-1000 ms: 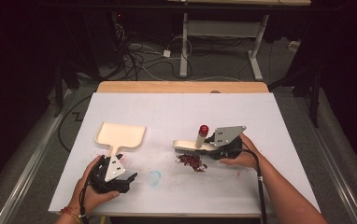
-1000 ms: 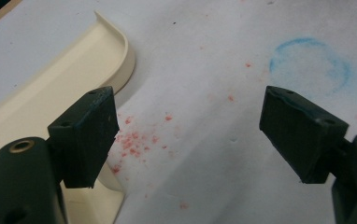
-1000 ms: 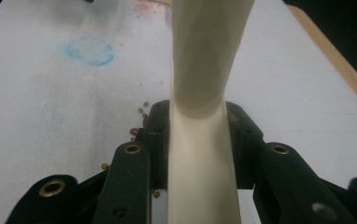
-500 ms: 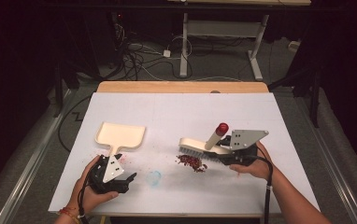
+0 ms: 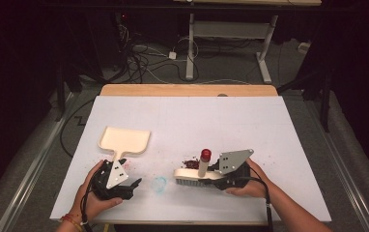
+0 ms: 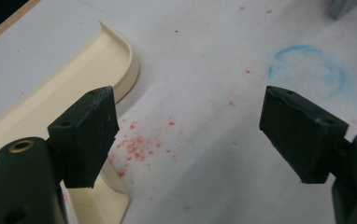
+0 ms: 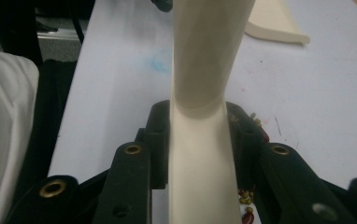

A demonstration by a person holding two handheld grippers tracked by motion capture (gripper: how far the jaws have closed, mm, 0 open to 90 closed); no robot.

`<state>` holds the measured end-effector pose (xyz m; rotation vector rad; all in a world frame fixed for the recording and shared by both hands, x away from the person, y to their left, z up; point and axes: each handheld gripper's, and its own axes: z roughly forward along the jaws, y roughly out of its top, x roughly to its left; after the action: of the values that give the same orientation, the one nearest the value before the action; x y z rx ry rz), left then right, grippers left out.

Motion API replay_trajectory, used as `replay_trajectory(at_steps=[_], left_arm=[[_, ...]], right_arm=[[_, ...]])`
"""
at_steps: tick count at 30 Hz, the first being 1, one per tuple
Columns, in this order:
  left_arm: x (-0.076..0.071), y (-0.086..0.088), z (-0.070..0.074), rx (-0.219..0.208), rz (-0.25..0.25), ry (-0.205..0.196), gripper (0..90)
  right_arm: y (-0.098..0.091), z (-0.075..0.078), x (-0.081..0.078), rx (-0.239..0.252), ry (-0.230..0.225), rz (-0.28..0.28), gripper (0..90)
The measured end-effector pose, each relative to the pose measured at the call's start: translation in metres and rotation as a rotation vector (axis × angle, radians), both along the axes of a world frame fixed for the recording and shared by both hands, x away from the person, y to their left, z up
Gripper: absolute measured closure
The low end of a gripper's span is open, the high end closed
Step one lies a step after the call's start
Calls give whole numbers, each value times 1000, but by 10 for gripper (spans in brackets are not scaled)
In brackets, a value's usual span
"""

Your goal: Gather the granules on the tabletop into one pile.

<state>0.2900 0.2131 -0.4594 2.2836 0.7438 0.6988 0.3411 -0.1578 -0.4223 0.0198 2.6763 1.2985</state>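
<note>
Brush [image 5: 198, 174] is clamped by right hand-held gripper [image 5: 219, 176]; left hand-held gripper [image 5: 135, 184] is held wide open, empty, dustpan [image 5: 124, 141] just beside; bare table [image 5: 197, 121] beyond

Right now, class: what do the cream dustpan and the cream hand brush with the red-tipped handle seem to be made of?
Cream dustpan: likely moulded plastic, smooth with a soft sheen and rounded raised rim. Cream hand brush: body looks like the same smooth plastic, one-piece curves; its grey bristles are probably synthetic, though too small to tell.
</note>
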Motion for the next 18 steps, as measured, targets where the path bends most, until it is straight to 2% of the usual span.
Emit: replay_trajectory(at_steps=[2,4,7,13,18], left_arm=[[0,0,0,0,-1,1,188],[0,-1,0,1,-3,1,188],[0,-1,0,5,-4,4,188],[0,0,-1,4,-3,6,188],[-1,0,0,6,-2,5,188]], right_arm=[[5,1,4,-16,-42,-27,674],[9,0,9,-15,-49,-42,674],[11,-1,16,-2,-50,-66,675],[9,1,19,-5,-52,-90,674],[-2,13,13,46,-31,-128,674]])
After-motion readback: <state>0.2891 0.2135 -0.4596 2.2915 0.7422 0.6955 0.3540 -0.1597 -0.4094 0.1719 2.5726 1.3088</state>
